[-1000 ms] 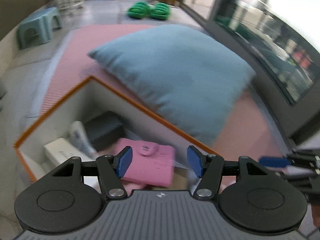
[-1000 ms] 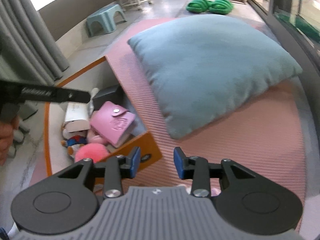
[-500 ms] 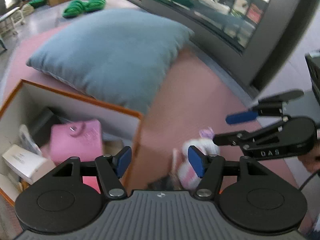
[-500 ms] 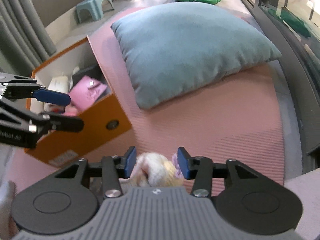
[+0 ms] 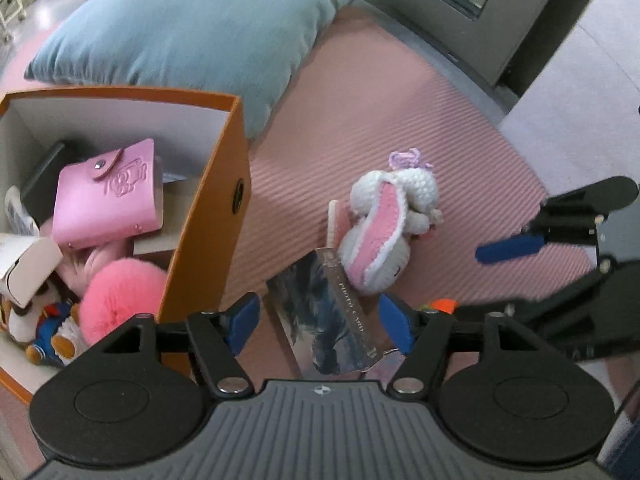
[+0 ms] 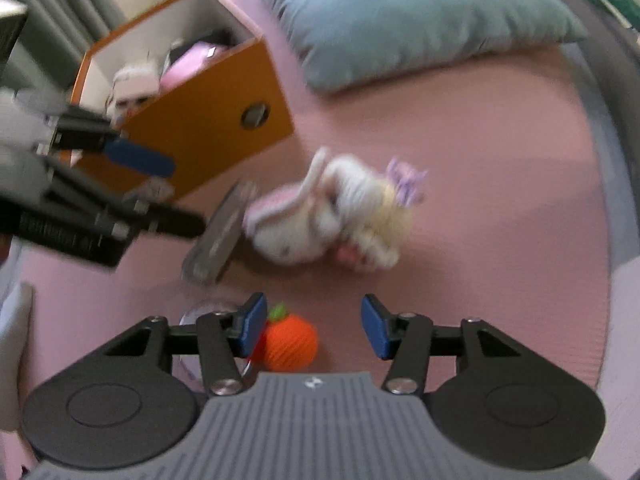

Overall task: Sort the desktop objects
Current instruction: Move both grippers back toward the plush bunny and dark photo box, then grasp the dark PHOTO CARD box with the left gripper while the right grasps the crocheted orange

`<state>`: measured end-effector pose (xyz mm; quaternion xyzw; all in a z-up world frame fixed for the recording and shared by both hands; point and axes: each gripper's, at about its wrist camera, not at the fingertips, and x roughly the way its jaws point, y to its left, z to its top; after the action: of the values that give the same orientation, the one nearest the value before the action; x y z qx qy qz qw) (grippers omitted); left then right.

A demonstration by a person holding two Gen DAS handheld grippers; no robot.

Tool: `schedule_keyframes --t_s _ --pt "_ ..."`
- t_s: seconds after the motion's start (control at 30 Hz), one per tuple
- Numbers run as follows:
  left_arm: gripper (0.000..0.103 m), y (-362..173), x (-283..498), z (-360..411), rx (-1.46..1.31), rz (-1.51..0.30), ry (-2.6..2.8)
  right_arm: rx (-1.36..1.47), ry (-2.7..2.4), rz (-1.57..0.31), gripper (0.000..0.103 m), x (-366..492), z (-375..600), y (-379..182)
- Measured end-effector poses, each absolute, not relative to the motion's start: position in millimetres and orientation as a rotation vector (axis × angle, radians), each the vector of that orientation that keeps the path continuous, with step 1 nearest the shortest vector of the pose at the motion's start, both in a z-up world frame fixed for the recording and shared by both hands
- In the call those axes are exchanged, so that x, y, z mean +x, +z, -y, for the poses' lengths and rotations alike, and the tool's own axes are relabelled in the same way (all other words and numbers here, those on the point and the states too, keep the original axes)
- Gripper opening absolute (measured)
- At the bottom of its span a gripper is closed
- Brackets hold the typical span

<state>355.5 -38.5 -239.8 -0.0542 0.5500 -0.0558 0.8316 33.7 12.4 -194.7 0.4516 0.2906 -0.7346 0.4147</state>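
Both tools share one build: the left gripper point(image 5: 319, 321) and the right gripper point(image 6: 313, 329) each have a ribbed grey housing with a small round emblem at its front edge, flanked by two matte black discs with shallow circular recesses. Black angular linkage arms pivot on silver screws and end in blue pads point(image 5: 243, 322) (flat, rectangular). Seen side-on, the left gripper's black body bears white lettering, blurred past reading.

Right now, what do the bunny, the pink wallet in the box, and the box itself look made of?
Bunny: crocheted yarn, matte; stitch loops show on head and ear edge.
Pink wallet: smooth faux leather or vinyl, probably; slight sheen, embossed motif, metal snap on the flap.
Box: rigid cardboard, likely; orange matte outside, white inside, thin flat walls.
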Motion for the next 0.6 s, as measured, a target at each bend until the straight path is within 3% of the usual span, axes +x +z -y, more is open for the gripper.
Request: schedule_keyframes --t_s 0.47,0.6 --pt "0.084 -274.1 354.6 61.4 -0.101 -1.276 -0.077 1.189 -1.765 -0.779 0.057 52.8 -15.3 -227.0" --pt "0.069 -279.8 354.9 52.2 -0.155 -1.298 -0.087 1.187 -1.749 -0.796 0.057 58.4 -15.1 -233.2"
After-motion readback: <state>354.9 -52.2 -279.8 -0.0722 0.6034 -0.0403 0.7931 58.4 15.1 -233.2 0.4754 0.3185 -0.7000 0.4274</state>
